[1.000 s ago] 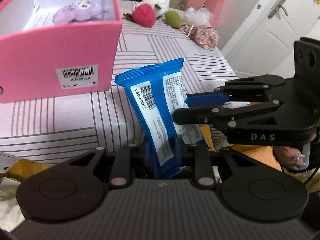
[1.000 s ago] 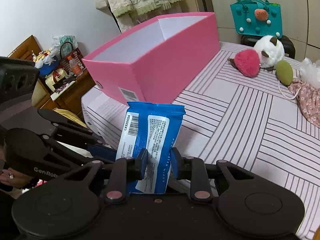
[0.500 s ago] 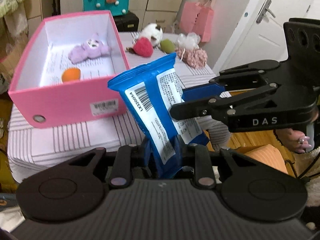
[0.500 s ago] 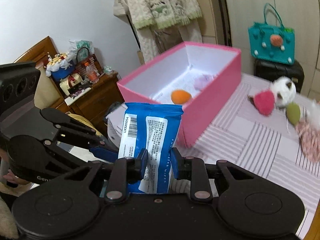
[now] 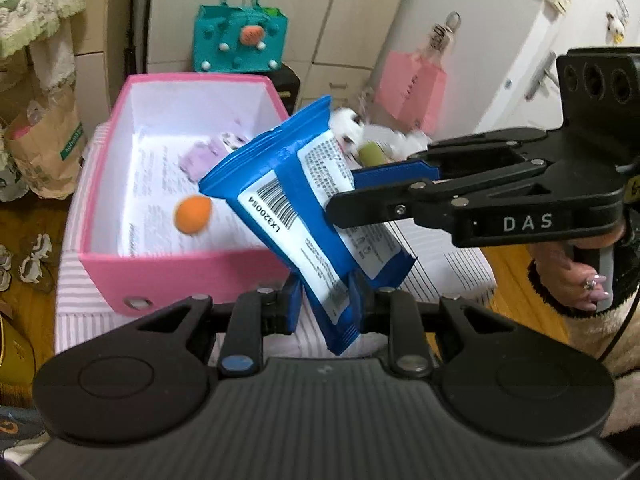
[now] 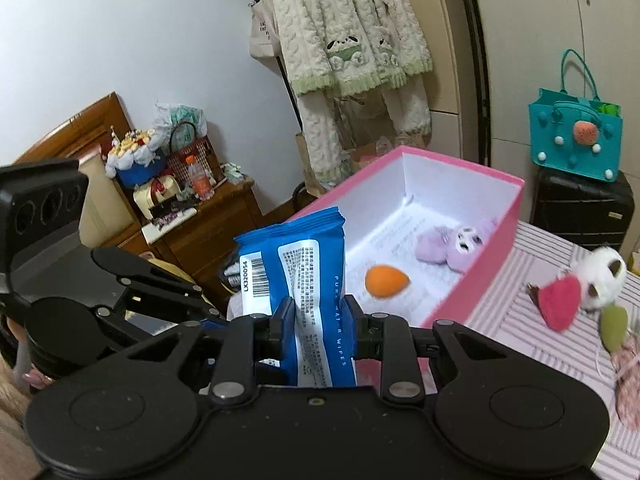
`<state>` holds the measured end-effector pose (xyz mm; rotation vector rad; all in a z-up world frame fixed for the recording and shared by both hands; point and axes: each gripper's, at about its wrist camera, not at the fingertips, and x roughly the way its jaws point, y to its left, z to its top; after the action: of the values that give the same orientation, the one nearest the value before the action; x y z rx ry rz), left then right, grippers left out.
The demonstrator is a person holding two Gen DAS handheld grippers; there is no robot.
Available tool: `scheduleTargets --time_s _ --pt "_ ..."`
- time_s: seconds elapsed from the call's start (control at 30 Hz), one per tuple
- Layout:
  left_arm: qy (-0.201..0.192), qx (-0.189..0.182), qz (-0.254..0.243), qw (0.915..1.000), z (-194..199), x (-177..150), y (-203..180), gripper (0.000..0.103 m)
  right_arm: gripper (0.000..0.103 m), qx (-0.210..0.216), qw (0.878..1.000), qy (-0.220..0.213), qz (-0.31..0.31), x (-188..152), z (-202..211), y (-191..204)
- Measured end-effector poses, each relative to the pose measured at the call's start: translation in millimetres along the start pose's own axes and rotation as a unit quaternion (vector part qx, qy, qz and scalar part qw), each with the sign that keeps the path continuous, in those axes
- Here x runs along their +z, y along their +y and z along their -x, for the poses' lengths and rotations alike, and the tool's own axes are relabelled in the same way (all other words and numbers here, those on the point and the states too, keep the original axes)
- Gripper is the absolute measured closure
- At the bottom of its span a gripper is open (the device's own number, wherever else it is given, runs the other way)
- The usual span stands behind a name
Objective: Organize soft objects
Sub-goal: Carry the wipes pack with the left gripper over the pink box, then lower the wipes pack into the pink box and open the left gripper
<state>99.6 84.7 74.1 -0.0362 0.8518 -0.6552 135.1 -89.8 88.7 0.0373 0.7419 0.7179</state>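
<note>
Pink box [image 5: 192, 272] holds an orange ball [image 5: 193, 214] and a purple plush toy [image 6: 460, 246]. Both the left gripper [image 5: 326, 306] and right gripper [image 6: 318, 326] pinch the blue wipes pack [image 5: 304, 216], at 12 o'clock from each.

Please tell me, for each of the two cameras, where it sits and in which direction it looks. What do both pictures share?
Left wrist: on the left claw, looking down along its fingers at the pink box; the right claw and its hand enter from the right.
Right wrist: on the right claw, facing the box and a wardrobe; the left claw shows at left.
Shared: the blue wipes pack both claws grip, the box, an orange sponge.
</note>
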Motion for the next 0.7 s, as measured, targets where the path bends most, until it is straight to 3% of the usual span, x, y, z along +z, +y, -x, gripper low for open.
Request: scheduleTargets --time_s 0.43,0.7 --pt "-0.042 0.051 0.022 0.9976 -24.2 65.4 55.2 0.079 0.073 0.029 0.997 -0.002 -0.067 64.4 -67.1 -55.2" --pt "-0.05 0.106 0.038 0.9924 -58.0 87.8 80.2 0.079 0.073 0.049 0.987 0.011 -0.149 73.7 -115.4 -95.1"
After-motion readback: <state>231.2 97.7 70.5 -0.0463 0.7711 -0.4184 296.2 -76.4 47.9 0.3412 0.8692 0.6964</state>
